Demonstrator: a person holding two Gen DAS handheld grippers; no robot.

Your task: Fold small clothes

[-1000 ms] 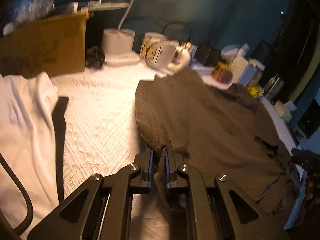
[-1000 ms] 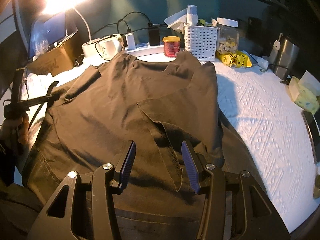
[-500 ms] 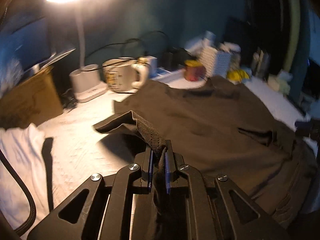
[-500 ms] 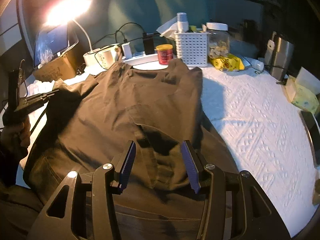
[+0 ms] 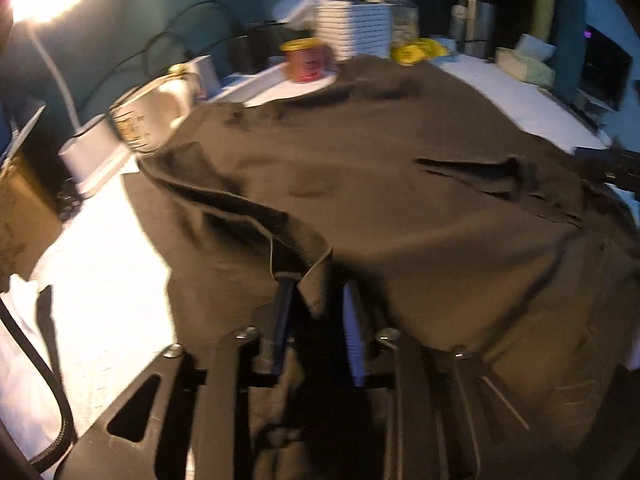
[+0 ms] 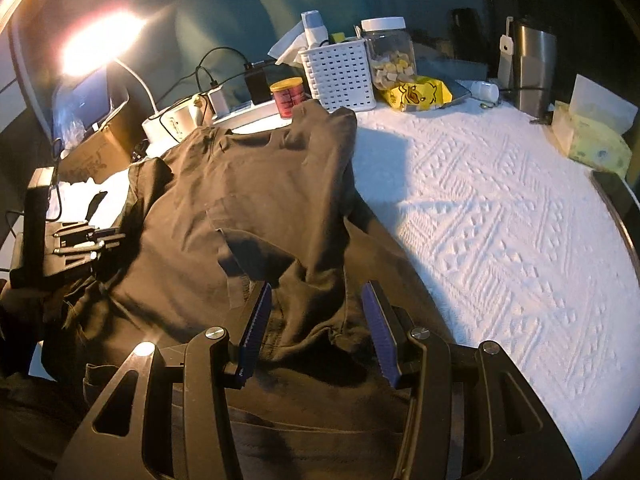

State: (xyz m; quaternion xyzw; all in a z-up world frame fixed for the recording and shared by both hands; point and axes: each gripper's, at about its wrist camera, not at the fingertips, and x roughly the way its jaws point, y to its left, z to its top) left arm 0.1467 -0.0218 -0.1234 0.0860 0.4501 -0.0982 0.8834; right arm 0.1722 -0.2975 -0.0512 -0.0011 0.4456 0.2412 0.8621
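Observation:
A dark brown shirt [image 5: 380, 184] lies spread on the white textured cover [image 6: 500, 208], its left sleeve folded in over the body. My left gripper [image 5: 316, 292] is open, with the folded hem edge lying loose between its fingers. It also shows at the left of the right wrist view [image 6: 100, 236]. The shirt [image 6: 256, 184] fills the middle of that view. My right gripper [image 6: 316, 300] is open and hovers over a folded flap at the shirt's near edge, apart from it.
A lit desk lamp [image 6: 100, 44], mug [image 5: 156, 116], red can [image 6: 288, 96], white basket [image 6: 340, 72], jar [image 6: 390, 52], steel tumbler [image 6: 532, 68] and tissue box [image 6: 596, 136] line the back. A cardboard box [image 6: 96, 152] and white cloth [image 5: 24, 344] lie left.
My left gripper carried the sleeve edge rightward over the shirt and opened, letting it go. My right gripper stayed open and moved slightly toward the near edge.

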